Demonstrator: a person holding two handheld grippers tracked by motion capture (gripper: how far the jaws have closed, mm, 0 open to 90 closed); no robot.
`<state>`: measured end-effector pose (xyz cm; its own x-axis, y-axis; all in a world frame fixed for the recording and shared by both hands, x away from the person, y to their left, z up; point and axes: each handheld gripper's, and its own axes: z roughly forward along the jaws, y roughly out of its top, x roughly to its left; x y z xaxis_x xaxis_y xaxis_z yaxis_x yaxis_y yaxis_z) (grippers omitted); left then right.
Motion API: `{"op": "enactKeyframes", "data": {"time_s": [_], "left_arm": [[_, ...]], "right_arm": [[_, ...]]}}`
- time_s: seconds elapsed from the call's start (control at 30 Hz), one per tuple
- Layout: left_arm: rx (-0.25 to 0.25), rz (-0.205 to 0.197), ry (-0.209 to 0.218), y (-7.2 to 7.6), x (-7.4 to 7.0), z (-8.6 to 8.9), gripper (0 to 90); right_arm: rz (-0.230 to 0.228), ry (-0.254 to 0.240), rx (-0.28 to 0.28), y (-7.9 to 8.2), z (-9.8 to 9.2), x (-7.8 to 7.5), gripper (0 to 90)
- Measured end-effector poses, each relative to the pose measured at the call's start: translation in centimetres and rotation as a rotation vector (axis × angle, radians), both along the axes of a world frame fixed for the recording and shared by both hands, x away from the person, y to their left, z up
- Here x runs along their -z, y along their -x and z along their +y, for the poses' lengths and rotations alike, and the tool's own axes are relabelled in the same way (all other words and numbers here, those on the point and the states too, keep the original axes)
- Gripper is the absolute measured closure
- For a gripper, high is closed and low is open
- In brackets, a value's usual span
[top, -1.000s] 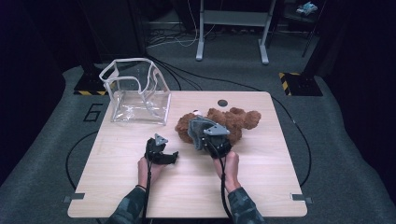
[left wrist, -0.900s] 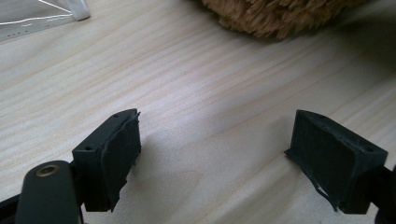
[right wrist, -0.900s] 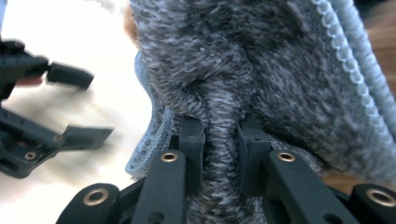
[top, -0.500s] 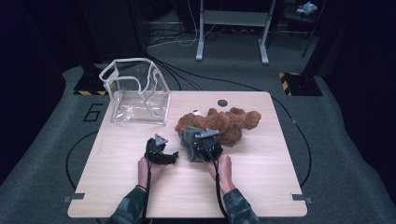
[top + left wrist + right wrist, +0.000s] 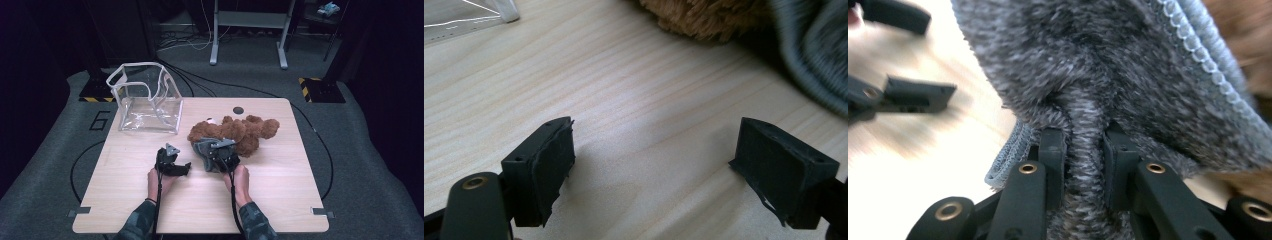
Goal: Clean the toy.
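Pinching a fold of the grey fuzzy knitted cloth (image 5: 1108, 90), the right gripper (image 5: 1083, 165) holds it clenched between its two black jaws; the nap is soft and mottled, and a paler ribbed hem runs along the cloth's edge. In the high view this cloth (image 5: 204, 149) lies near the middle of the light wooden desk (image 5: 280, 200), draped against the near side of the brown plush teddy bear (image 5: 240, 131), which sprawls on its side toward the far edge with a shaggy pile. The right gripper (image 5: 223, 156) sits at the cloth's near side, with the person's right hand (image 5: 239, 181) behind it.

The left gripper (image 5: 175, 162) rests just to the left of the cloth and apart from it, its jaws spread wide with nothing between them. In the left gripper view the left gripper (image 5: 654, 160) shows flat, matte pads (image 5: 555, 165) with frayed edges over bare wood grain.

The clear, soft plastic box-shaped bag (image 5: 145, 100) with a white-trimmed rim stands open at the far left corner of the desk, well apart from both grippers. A small dark round hole (image 5: 238, 110) marks the desk near the far edge. The near half of the desk, the strip along the right edge and the stretch between the bag and the left gripper offer open wood for moving.
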<state>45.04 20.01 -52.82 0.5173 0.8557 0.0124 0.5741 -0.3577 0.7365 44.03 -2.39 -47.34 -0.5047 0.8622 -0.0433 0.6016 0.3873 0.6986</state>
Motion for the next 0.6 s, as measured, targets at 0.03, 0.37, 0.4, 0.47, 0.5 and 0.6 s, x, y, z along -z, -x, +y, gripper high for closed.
{"op": "enactKeyframes", "data": {"time_s": [0.03,0.37,0.4,0.47,0.5,0.6], "left_arm": [[0.001,0.002,0.000,0.0,0.0,0.0,16.1],[-0.001,-0.003,-0.001,0.0,0.0,0.0,16.1],[0.002,0.002,0.000,0.0,0.0,0.0,16.1],[0.001,0.001,0.000,0.0,0.0,0.0,16.1],[0.001,0.001,0.000,0.0,0.0,0.0,16.1],[0.003,0.001,-0.001,0.0,0.0,0.0,16.1]], "right_arm": [[-0.035,-0.018,0.002,0.2,-0.4,-0.7,74.9],[-0.114,-0.068,0.100,0.2,-3.5,-2.7,74.7],[-0.113,-0.075,0.120,0.3,-4.0,-2.7,74.7],[-0.112,-0.081,0.134,0.6,-4.9,-2.7,74.7],[-0.112,-0.071,0.138,0.8,-5.4,-2.6,74.6],[-0.103,-0.057,0.159,1.4,-7.3,-2.3,74.6]]}}
